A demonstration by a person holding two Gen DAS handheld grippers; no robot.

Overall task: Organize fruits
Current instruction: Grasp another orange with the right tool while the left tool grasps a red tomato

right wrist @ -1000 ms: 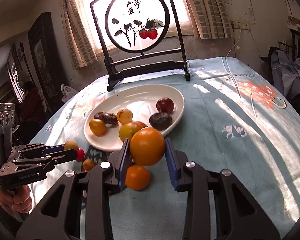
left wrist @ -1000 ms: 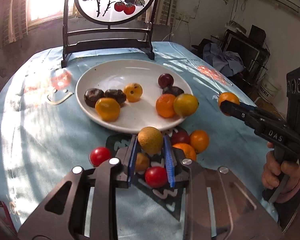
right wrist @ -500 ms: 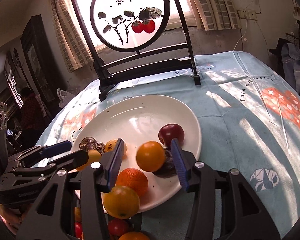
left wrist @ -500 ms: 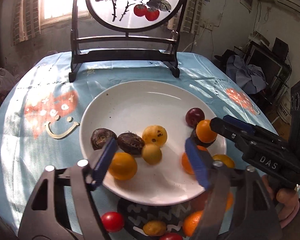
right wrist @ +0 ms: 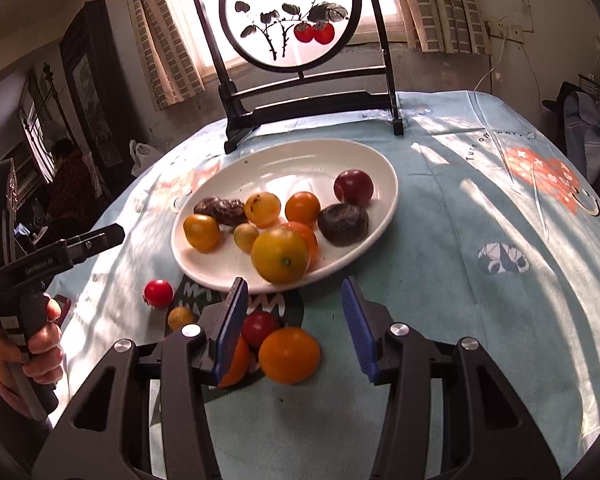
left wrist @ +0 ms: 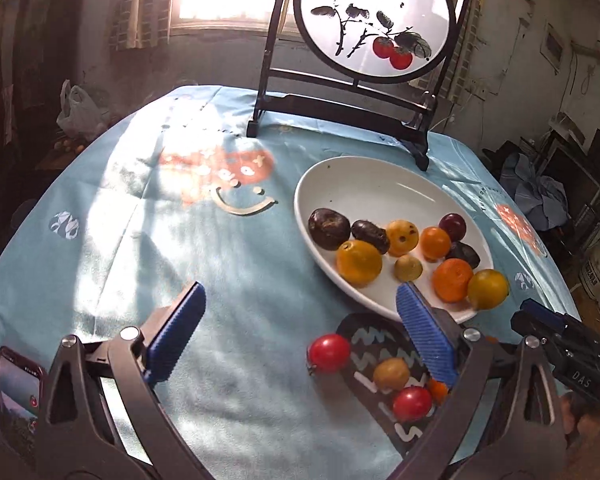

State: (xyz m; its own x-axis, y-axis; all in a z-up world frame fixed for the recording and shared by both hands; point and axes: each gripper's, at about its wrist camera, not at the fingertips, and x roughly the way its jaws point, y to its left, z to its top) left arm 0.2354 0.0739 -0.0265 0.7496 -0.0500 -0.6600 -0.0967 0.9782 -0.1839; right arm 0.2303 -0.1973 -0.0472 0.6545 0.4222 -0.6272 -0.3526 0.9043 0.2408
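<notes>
The left tongs (left wrist: 300, 320) stood wide apart with nothing between their blue pads, their jaws having just been opening, and the white plate (left wrist: 364, 184) of fruits lay just ahead and to the right of them on the blue-clothed surface (left wrist: 204, 264). The right tongs (right wrist: 294, 320) were also open and empty, hanging over the loose fruit on the dark mat (right wrist: 288, 304): an orange (right wrist: 289, 354) and a red tomato (right wrist: 259, 327) lay below the gap, untouched. The plate's near rim sat just beyond their tips, with a yellow-orange fruit (right wrist: 281, 255) at that edge.
</notes>
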